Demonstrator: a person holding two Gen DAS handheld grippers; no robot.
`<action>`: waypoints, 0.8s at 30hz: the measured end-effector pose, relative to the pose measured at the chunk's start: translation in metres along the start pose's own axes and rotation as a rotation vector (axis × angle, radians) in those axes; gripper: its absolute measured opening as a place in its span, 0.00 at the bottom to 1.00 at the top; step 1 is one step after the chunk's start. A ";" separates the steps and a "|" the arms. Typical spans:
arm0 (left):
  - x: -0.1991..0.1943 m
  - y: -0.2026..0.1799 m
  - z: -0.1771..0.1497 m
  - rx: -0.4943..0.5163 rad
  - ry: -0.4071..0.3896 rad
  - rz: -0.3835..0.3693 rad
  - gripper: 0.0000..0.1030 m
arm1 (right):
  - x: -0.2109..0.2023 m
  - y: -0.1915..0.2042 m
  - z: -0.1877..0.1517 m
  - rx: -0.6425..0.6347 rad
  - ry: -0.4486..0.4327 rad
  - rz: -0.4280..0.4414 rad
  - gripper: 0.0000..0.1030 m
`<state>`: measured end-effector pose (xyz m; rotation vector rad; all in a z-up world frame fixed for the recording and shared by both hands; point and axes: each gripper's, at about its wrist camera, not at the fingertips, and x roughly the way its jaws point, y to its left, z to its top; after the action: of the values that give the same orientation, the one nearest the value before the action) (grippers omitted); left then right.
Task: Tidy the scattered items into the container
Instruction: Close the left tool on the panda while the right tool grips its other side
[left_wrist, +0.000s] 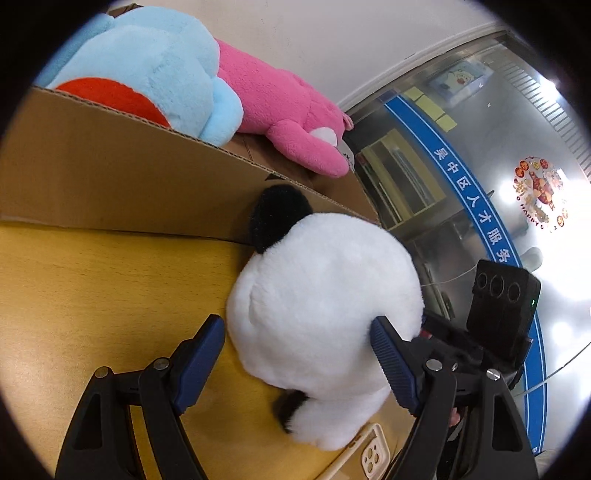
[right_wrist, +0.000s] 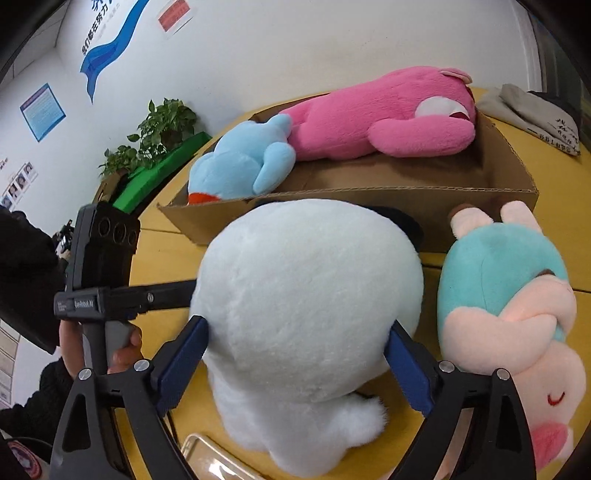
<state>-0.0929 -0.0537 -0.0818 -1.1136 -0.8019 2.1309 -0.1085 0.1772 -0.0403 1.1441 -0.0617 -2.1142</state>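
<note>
A white panda plush with a black ear (left_wrist: 325, 295) sits on the yellow table in front of the cardboard box (left_wrist: 110, 177). My left gripper (left_wrist: 299, 347) is wide open around its lower body, pads at its sides. My right gripper (right_wrist: 297, 354) is also open around the same panda (right_wrist: 306, 295), its blue pads touching both flanks. The left gripper (right_wrist: 166, 295) reaches to the panda from the left in the right wrist view. A blue plush (right_wrist: 243, 162) and a pink plush (right_wrist: 380, 118) lie in the box (right_wrist: 369, 210). A teal-and-peach plush (right_wrist: 509, 314) lies right of the panda.
A phone in a cream case (left_wrist: 369, 454) lies on the table (left_wrist: 92, 295) under the panda. A grey cloth (right_wrist: 532, 114) lies behind the box. Potted plants (right_wrist: 159, 133) stand at the wall. A glass wall is to the right of the left wrist view.
</note>
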 end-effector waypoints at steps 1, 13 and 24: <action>-0.004 0.000 -0.001 0.000 -0.007 -0.004 0.78 | 0.000 0.005 -0.003 -0.003 0.004 0.011 0.93; 0.008 0.003 0.014 0.006 -0.002 -0.004 0.77 | 0.014 -0.013 0.020 0.059 -0.035 0.003 0.84; -0.016 -0.023 -0.006 0.101 0.023 0.019 0.48 | 0.000 -0.012 -0.003 0.085 -0.015 0.091 0.78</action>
<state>-0.0752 -0.0497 -0.0601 -1.0952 -0.6675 2.1452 -0.1131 0.1866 -0.0466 1.1534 -0.2084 -2.0560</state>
